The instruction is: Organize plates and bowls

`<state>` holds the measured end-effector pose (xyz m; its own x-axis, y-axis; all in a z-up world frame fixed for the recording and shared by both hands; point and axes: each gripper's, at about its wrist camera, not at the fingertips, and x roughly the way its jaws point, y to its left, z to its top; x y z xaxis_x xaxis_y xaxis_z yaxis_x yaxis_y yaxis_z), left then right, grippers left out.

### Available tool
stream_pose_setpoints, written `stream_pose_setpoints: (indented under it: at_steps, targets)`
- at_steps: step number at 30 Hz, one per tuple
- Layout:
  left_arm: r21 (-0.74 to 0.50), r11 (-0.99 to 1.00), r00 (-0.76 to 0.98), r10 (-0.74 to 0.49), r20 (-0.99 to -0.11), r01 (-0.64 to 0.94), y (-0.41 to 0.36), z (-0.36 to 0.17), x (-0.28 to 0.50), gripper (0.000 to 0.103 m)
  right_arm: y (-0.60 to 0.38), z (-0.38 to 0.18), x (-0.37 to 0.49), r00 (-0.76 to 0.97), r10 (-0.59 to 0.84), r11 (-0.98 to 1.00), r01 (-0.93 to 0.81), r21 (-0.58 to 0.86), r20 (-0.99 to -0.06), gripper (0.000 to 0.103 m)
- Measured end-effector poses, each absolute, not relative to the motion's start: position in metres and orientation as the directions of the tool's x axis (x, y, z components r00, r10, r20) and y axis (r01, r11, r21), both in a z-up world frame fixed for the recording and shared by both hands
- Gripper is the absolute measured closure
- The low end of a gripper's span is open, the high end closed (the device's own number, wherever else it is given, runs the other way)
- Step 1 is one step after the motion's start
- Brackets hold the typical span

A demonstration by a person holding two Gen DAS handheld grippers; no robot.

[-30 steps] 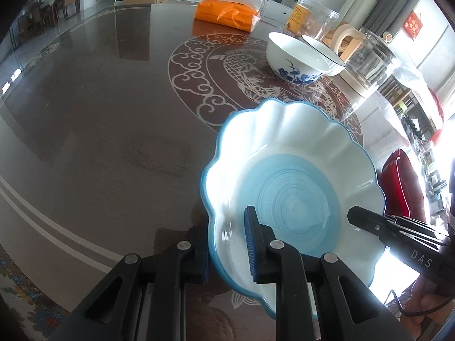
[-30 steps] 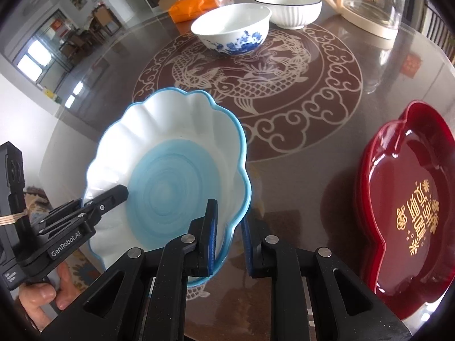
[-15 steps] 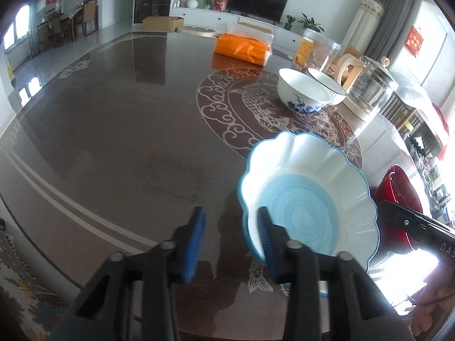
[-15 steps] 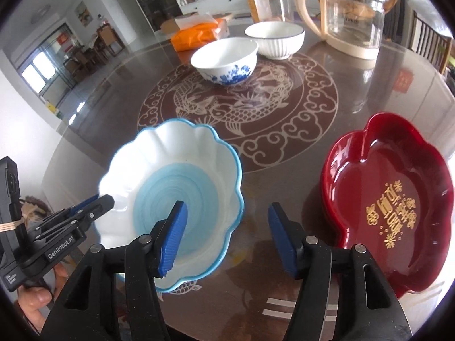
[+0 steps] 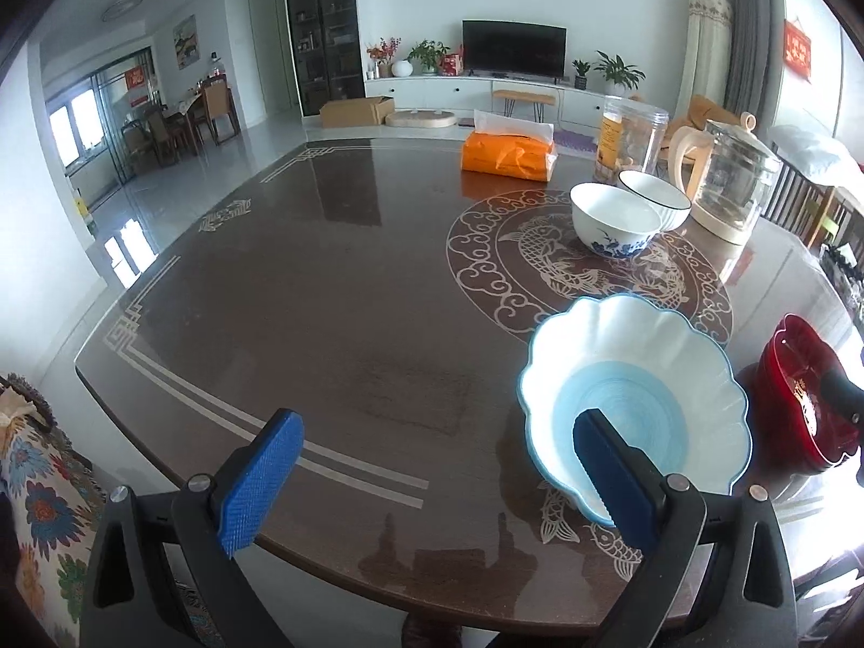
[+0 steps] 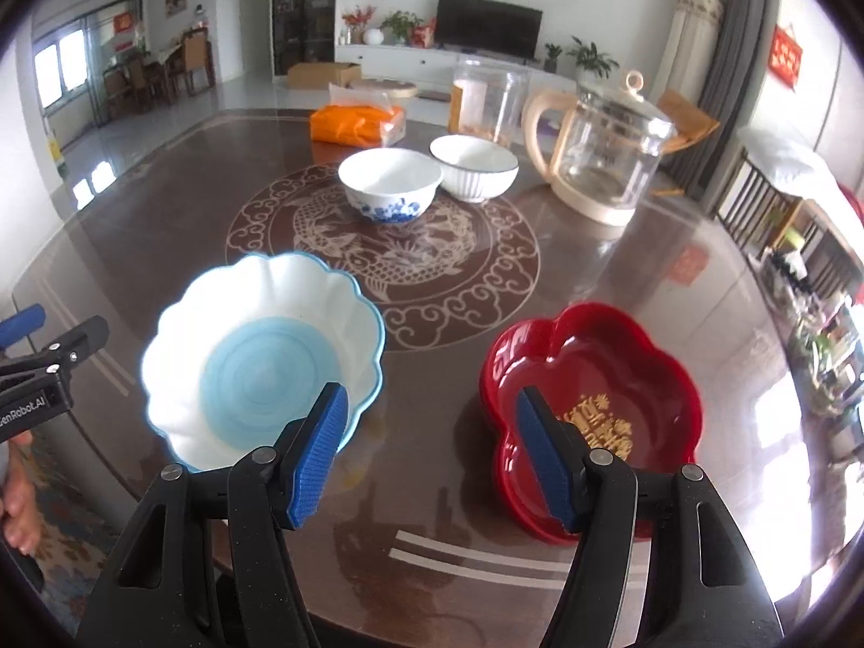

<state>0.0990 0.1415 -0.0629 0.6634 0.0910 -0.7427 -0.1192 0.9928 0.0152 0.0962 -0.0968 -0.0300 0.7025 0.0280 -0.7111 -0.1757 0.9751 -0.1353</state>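
Observation:
A scalloped white bowl with a blue centre [image 5: 637, 378] [image 6: 259, 345] rests on the dark table near its front edge. A red flower-shaped plate [image 6: 588, 405] [image 5: 799, 394] lies to its right. Two white bowls stand further back: one with blue flowers [image 6: 387, 183] [image 5: 613, 218] and one ribbed with a dark rim [image 6: 474, 166] [image 5: 653, 200]. My left gripper [image 5: 432, 480] is open and empty, pulled back left of the scalloped bowl. My right gripper [image 6: 432, 453] is open and empty, above the gap between the scalloped bowl and the red plate.
A glass kettle with a cream handle [image 6: 599, 156], a clear jar [image 6: 486, 102] and an orange tissue pack [image 6: 356, 121] stand at the back of the table. The table's front edge [image 5: 324, 556] is close to both grippers.
Both grippers let go of the scalloped bowl, opened wide and drew back and up. The bowl now sits on the table by itself.

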Motion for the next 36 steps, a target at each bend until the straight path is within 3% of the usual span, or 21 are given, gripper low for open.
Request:
stream_pose_setpoints:
  at_steps: [5,9,11,13,16,24,29,36]
  targets:
    - [-0.005,0.99,0.637,0.088,-0.766,-0.142,0.151,-0.065,0.095,0.003,-0.084,-0.002,0.071,0.837,-0.119,0.944,-0.072,-0.323,-0.534,0.023]
    - [-0.024,0.982,0.642,0.106,-0.76,-0.19,0.169,-0.069,0.082,0.003,-0.106,-0.001,0.056,0.842,0.134,0.974,-0.209,-0.087,-0.523,0.023]
    - [-0.025,0.975,0.666,0.133,-0.734,-0.222,0.178,-0.069,0.074,0.003,-0.122,0.0,0.044,0.861,0.263,0.963,-0.264,0.059,-0.436,0.023]
    - [-0.03,0.971,0.688,0.147,-0.71,-0.239,0.187,-0.068,0.067,0.003,-0.131,0.0,0.038,0.882,0.286,0.958,-0.264,0.111,-0.375,0.023]
    - [-0.061,0.973,0.697,0.114,-0.708,-0.222,0.195,-0.071,0.062,0.003,-0.133,-0.007,0.05,0.846,0.319,0.948,-0.286,0.14,-0.427,0.023]
    - [-0.055,0.985,0.562,0.048,-0.826,-0.164,0.19,-0.11,0.062,0.003,-0.128,-0.031,0.074,0.692,0.352,0.935,-0.281,0.215,-0.63,0.023]
    - [0.006,0.991,0.585,0.086,-0.806,-0.137,0.184,-0.104,0.065,0.003,-0.128,-0.024,0.079,0.698,0.294,0.955,-0.247,0.166,-0.652,0.023]
    - [-0.131,0.989,0.594,-0.068,-0.802,-0.064,0.189,-0.078,0.098,0.003,-0.127,0.019,0.099,0.741,0.229,0.972,-0.205,0.112,-0.631,0.023]
